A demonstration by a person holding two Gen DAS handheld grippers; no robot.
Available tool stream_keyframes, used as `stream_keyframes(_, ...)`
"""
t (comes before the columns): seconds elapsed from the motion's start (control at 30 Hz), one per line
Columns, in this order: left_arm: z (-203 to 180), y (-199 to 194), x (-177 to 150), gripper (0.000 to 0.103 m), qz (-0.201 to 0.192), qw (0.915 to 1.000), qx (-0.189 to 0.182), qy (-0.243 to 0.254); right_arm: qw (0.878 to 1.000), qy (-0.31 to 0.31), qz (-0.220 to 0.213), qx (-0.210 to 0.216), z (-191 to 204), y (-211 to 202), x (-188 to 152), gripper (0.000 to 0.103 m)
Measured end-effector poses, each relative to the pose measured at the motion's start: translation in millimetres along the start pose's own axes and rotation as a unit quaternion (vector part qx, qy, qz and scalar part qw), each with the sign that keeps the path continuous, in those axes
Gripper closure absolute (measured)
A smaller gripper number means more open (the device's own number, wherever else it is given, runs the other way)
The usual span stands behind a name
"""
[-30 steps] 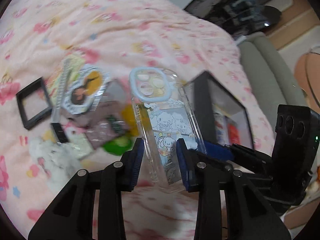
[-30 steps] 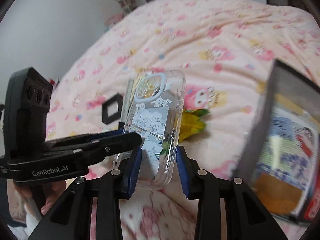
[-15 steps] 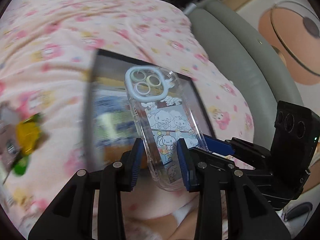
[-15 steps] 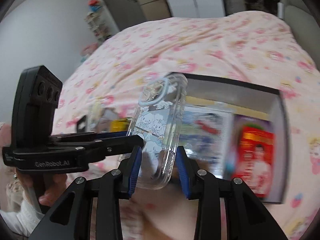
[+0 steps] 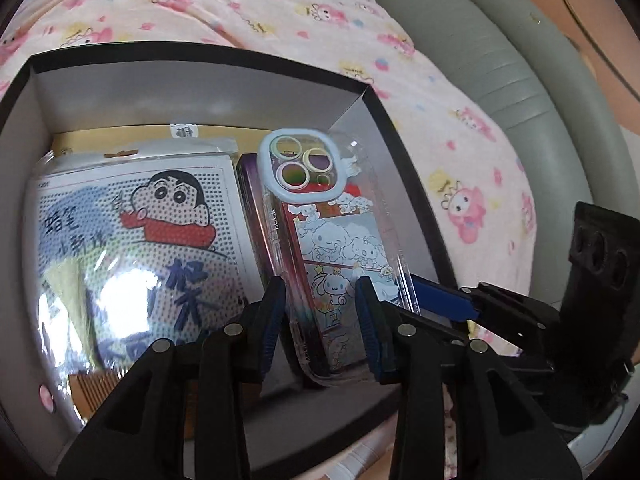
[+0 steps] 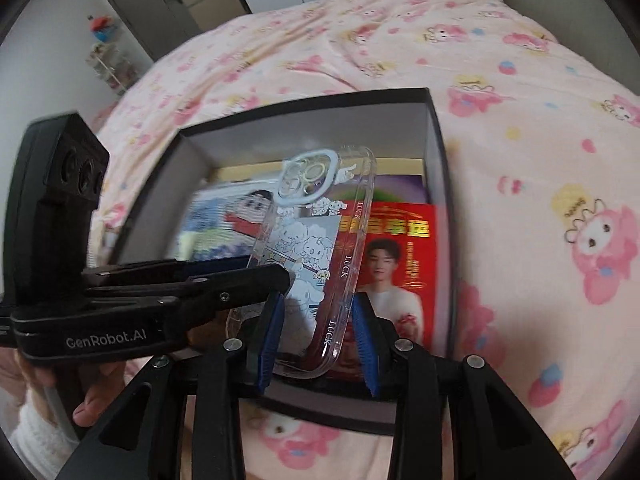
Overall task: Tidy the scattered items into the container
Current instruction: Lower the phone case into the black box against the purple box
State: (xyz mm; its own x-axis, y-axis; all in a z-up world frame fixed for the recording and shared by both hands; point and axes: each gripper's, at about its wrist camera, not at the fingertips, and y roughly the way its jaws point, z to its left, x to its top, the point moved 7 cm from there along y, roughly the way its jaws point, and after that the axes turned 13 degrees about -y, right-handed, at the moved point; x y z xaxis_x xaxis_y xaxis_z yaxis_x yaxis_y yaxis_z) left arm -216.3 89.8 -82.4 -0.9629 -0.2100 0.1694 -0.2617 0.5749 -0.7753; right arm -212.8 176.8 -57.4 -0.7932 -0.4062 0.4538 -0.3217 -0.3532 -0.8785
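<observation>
Phone case over the box, ready to drop.
Both my grippers, left [image 5: 320, 320] and right [image 6: 316, 340], clamp the clear phone case [image 5: 336, 248] above the black box [image 5: 200, 54]; next, lower and release.

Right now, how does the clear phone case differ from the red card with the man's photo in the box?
The phone case is transparent with cartoon puppies; the red card is opaque with a man's portrait. The phone case is held tilted above the black box, between the left gripper and right gripper; the red card lies flat on the box's contents, untouched. Both sit over the box's right side.
</observation>
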Motion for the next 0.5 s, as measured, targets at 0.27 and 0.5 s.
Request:
stream_keyframes(0.27,9,4,-8,0.068,-0.023,0.9996,0.015,-0.008,0.999,-0.030,0.022,-0.032,0,10,-6,0.071)
stream_keyframes(0.5,21,-12,2,0.068,-0.053,0.9957,0.072,-0.022,0.994,-0.032,-0.055,-0.094,-9,-29,13,0.071)
